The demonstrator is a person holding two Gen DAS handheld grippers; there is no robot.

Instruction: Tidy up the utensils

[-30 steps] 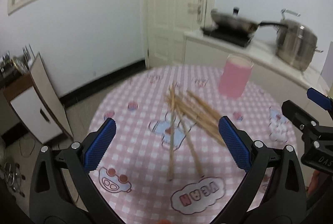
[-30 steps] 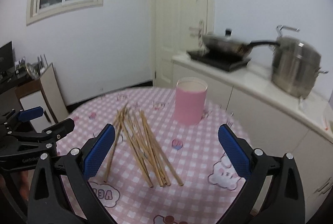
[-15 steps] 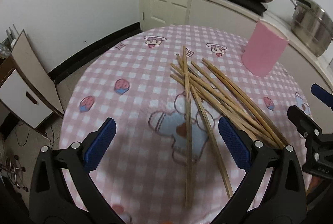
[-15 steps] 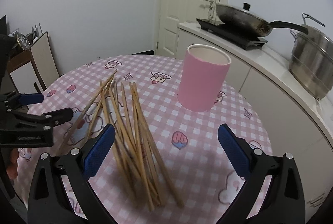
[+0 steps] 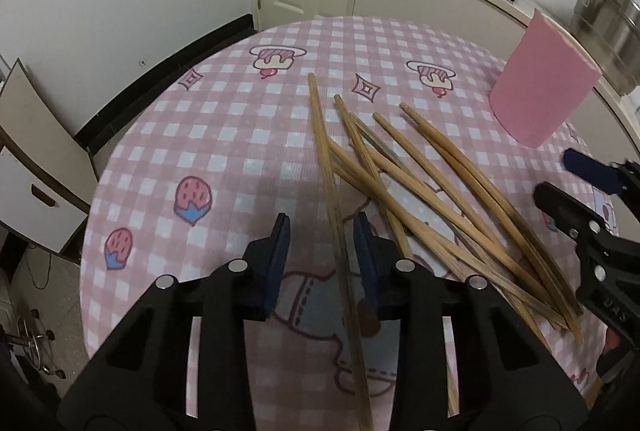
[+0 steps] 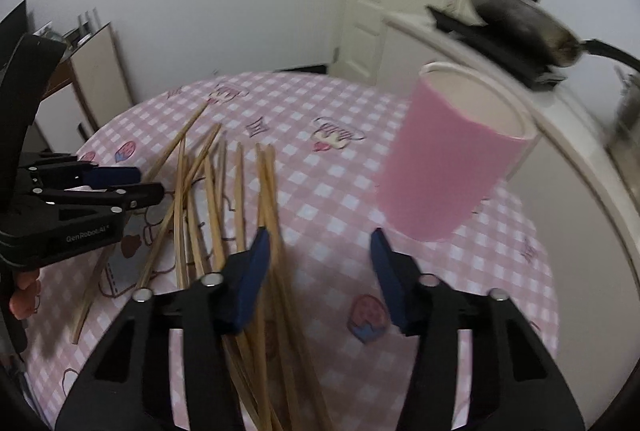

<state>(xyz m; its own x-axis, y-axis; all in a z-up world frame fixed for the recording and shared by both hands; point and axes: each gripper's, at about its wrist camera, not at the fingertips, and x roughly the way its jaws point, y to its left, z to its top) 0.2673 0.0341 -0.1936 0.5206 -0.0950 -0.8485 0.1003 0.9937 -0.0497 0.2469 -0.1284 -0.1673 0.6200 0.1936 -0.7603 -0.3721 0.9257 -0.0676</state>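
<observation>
Nothing sorted: chopsticks (image 5: 400, 183) loose beside empty cup (image 6: 448, 159); left tool (image 5: 322, 231) closing around one, right tool (image 6: 320, 243) narrowing, released.

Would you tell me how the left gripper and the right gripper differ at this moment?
The left gripper holds its jaws narrower than the right gripper does; both have just been closing. The left gripper straddles one chopstick without pressing it, whereas the right gripper spans mostly bare tablecloth, the chopstick pile running under one finger. Both are black and blue.
</observation>
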